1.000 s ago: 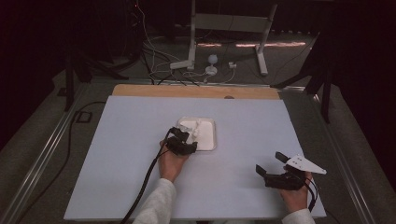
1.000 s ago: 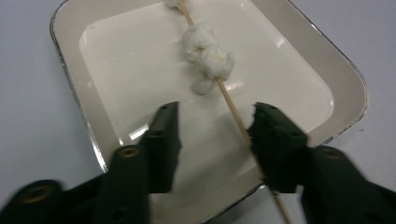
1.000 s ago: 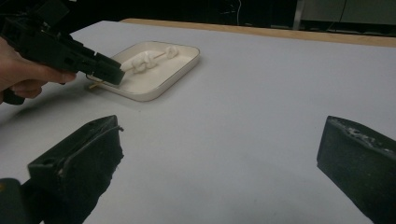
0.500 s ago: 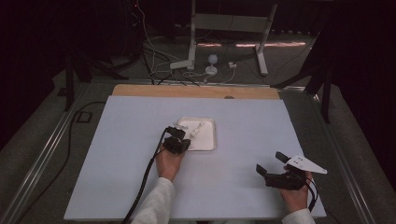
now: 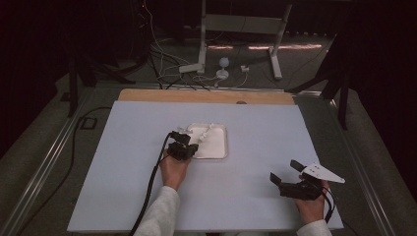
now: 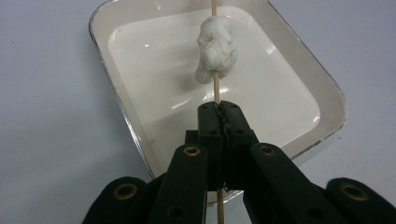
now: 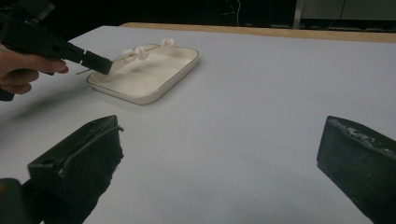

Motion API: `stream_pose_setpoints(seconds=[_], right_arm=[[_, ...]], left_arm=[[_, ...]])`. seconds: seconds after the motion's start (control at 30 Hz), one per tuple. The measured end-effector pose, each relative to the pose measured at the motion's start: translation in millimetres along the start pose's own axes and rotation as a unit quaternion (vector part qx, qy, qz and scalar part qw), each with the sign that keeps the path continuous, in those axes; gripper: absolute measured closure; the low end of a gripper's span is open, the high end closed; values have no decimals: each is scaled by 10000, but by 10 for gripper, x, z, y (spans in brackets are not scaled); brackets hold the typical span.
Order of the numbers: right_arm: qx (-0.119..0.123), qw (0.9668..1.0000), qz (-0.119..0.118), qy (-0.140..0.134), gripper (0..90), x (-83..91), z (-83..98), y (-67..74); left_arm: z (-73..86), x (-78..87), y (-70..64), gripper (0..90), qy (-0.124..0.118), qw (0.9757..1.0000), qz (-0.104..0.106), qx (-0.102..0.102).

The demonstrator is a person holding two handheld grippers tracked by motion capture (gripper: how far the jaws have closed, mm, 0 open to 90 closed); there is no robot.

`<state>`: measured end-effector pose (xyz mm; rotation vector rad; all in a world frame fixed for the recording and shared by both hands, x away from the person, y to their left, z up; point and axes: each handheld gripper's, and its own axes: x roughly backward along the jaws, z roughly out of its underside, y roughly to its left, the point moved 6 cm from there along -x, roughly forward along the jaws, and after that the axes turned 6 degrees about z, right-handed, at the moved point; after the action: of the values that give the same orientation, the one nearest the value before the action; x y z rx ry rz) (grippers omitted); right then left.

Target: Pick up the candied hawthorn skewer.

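The left gripper (image 5: 186, 147) was at the near left edge of the white tray (image 5: 223, 150), close to the middle of the worktop (image 5: 255, 128). Its jaws had just been closing, and now they were pressed tight on a thin wooden stick (image 6: 216, 88). The stick was right between them. It pointed away from the gripper, over the tray. White lumps (image 6: 215, 50) that looked like soft sweets were stuck on the stick. One lump sat just past the gripper tips. In the right gripper view, more lumps (image 7: 142, 51) showed farther along the stick, near the far rim of the tray.

So grabbing the stick looked done. Lifting it and taking it somewhere looked like the work still left. I could not tell if the stick was resting on the tray or was already a little above it.

The right gripper (image 5: 289, 177) was near the right front corner of the worktop, well apart from the tray. Its jaws were spread wide and nothing was between them. It looked like it was waiting.
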<state>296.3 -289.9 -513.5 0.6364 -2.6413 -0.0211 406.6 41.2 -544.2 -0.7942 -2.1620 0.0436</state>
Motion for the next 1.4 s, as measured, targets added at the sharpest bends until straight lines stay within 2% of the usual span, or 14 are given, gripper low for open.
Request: stream_pose_setpoints(seconds=[0.23, 0.73, 0.97, 1.4], right_arm=[[-4, 10000, 5, 4, 0, -1, 2, -4], [25, 10000, 8, 20, 0, -7, 4, 5], [16, 10000, 3, 13, 0, -4, 3, -7], [24, 10000, 0, 41, 0, -16, 7, 5]], left_arm=[[-7, 62, -14, 896, -61, 9999, 107, -21], [-58, 309, -49, 896, -400, 9987, 302, -72], [-19, 438, -43, 895, -522, 9977, 408, -112], [83, 683, 41, 895, -807, 9958, 412, -114]])
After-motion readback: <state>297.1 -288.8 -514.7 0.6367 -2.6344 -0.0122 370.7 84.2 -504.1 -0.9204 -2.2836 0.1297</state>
